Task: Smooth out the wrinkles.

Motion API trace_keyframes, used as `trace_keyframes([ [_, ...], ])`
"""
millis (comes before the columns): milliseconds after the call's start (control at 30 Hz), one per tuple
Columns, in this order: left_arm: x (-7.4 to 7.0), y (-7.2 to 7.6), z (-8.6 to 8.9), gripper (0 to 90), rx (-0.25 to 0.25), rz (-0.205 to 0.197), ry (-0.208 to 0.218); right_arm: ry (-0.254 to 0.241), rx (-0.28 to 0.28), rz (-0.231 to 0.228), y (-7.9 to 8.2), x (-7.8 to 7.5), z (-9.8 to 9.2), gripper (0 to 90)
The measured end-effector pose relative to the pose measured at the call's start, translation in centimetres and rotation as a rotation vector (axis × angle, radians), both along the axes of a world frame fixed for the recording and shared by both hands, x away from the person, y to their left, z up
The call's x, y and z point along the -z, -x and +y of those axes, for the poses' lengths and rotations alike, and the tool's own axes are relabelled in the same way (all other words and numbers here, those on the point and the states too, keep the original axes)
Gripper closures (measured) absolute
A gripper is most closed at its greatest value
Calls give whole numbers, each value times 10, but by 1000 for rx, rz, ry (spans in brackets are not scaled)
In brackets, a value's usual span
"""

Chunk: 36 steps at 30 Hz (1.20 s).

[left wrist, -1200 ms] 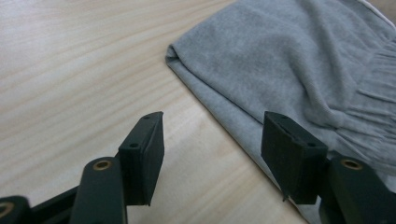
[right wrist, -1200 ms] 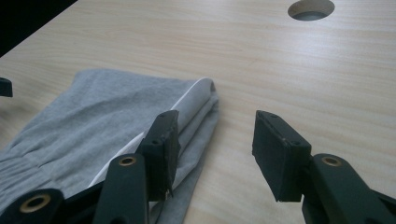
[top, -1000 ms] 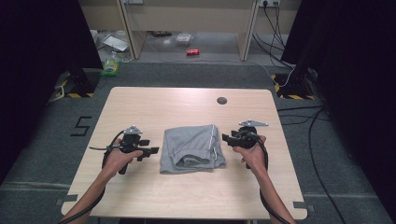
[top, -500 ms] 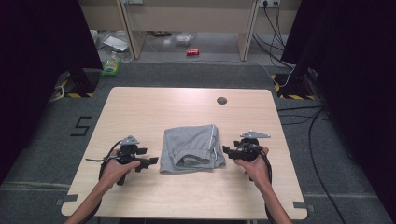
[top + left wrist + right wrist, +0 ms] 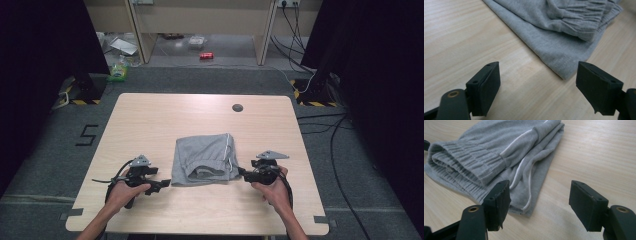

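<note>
Jaws opened nearer, shorts point(image 5: 206, 159) between grippers

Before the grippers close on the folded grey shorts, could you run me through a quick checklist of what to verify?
1. Left gripper open: ok. Its jaws have just been opening and stand wide, nothing between them.
2. Right gripper open: ok. Its jaws have just been opening too, nothing pressed between the pads.
3. Left gripper lined up on a corner of the grey shorts: ok. The near corner lies just ahead of the jaws.
4. Right gripper lined up: ok. The corner with the white piping lies by its jaws.
5. Shorts flat on the table: ok, folded, waistband on top.
6. Whether one layer or all would be caught: cannot tell.
</note>
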State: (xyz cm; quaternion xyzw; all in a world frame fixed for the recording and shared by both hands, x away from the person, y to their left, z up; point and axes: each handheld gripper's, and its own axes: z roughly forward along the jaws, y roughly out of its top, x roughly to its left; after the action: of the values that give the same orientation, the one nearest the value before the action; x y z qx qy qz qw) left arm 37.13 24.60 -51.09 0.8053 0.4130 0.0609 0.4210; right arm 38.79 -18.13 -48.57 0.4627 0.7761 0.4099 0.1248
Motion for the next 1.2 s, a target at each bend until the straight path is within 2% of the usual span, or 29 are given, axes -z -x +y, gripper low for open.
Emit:
trace_keyframes([
  [100, 0, 5, -1, 191, 8, -7, 0, 22, -4, -5, 5, 1, 1, 330],
  [333, 1, 19, -2, 190, 28, -26, -20, 32, -10, -19, 18, 1, 3, 329],
  [867, 4, 46, 1, 190, 51, -57, -53, 54, -32, -10, 49, 6, 0, 313],
  [1033, 4, 53, 4, 190, 51, -72, -84, 80, -38, -6, 59, 8, -1, 284],
  [1200, 5, 56, 5, 190, 45, -81, -96, 113, -41, -2, 66, 12, -2, 257],
])
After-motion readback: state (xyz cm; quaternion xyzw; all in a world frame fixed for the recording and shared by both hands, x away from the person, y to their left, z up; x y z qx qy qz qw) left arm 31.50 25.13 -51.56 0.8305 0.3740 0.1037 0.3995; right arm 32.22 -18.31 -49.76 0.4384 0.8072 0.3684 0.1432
